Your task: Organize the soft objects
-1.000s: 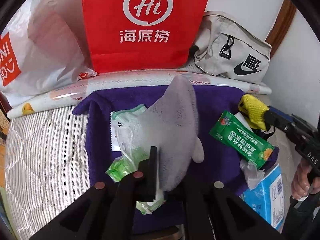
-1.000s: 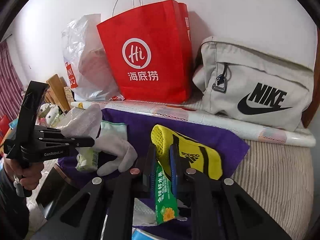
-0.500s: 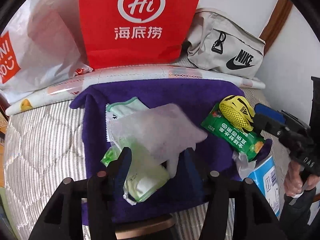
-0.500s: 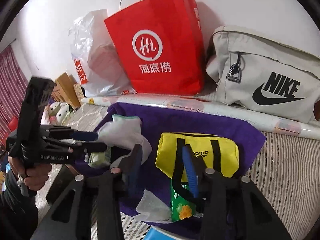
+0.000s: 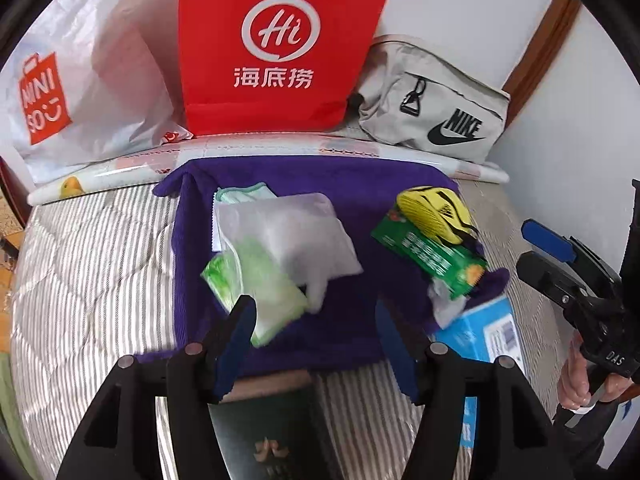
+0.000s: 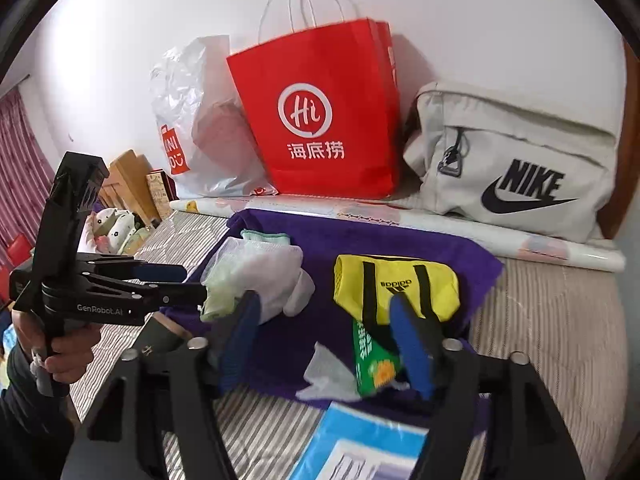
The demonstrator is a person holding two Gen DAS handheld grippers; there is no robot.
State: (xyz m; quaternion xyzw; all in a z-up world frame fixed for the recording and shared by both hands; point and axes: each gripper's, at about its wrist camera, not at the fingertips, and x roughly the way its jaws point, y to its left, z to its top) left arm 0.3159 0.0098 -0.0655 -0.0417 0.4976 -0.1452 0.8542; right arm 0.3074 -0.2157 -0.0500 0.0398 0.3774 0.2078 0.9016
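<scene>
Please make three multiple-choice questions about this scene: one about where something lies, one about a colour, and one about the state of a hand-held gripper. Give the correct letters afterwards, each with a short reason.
1. Where does the yellow pouch lie?
A. on the purple towel
B. inside the red paper bag
C. on top of the grey Nike bag

2. What colour is the long snack packet?
A. blue
B. green
C. orange

3. How is the right hand-held gripper?
A. shut on the yellow pouch
B. shut on the white glove
C. open, holding nothing

Answers: 1 A, it rests flat on the towel. 2 B, its wrapper is green. 3 C, its jaws have just been opening and stand apart, gripping nothing.
</scene>
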